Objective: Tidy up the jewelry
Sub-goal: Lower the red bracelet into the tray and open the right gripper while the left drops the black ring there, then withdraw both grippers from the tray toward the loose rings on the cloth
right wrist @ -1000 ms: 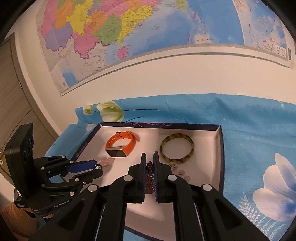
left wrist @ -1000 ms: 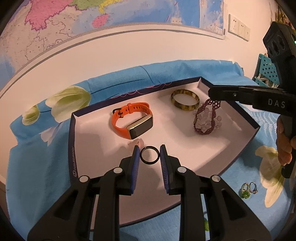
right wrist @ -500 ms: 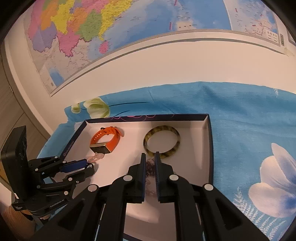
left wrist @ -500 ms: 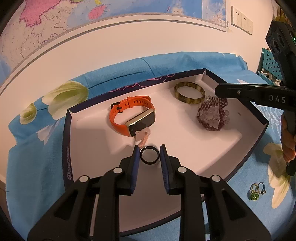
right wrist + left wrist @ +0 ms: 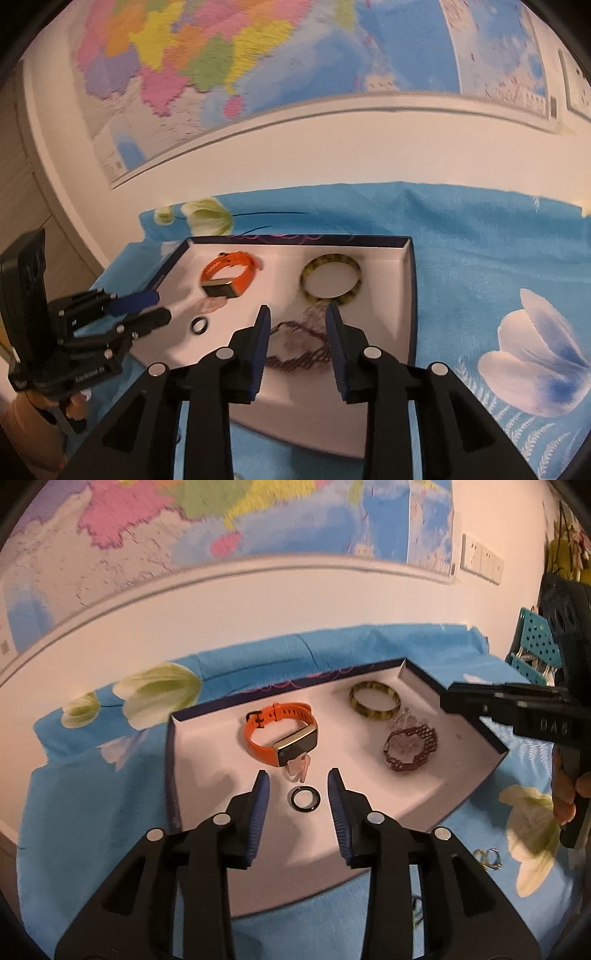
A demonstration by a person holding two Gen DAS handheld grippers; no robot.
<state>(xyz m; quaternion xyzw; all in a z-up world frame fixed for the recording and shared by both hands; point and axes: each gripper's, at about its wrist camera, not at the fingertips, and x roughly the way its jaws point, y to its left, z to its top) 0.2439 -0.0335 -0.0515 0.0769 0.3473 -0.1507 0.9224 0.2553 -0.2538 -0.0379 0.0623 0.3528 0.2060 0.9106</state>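
A white box (image 5: 207,775) with dark walls lies on the blue cloth. A black ring (image 5: 304,799) lies flat on its floor, between the fingers of my open left gripper (image 5: 298,783) and free of them. An orange watch (image 5: 280,731), a pink clip (image 5: 298,766), a green-yellow bangle (image 5: 374,700) and a maroon beaded bracelet (image 5: 410,748) lie in the box. My right gripper (image 5: 296,318) is open just above the maroon bracelet (image 5: 295,360). The ring (image 5: 200,325), watch (image 5: 231,275) and bangle (image 5: 331,280) also show in the right wrist view.
Two small rings with green stones (image 5: 487,858) lie on the flowered blue cloth (image 5: 92,812) outside the box, front right. A wall with a map (image 5: 221,524) stands behind the table. A teal perforated rack (image 5: 535,642) is at far right.
Both grippers have opened. The left one let go of the black ring, which now lies on the box floor. The right one let go of the maroon bracelet, which now lies flat.
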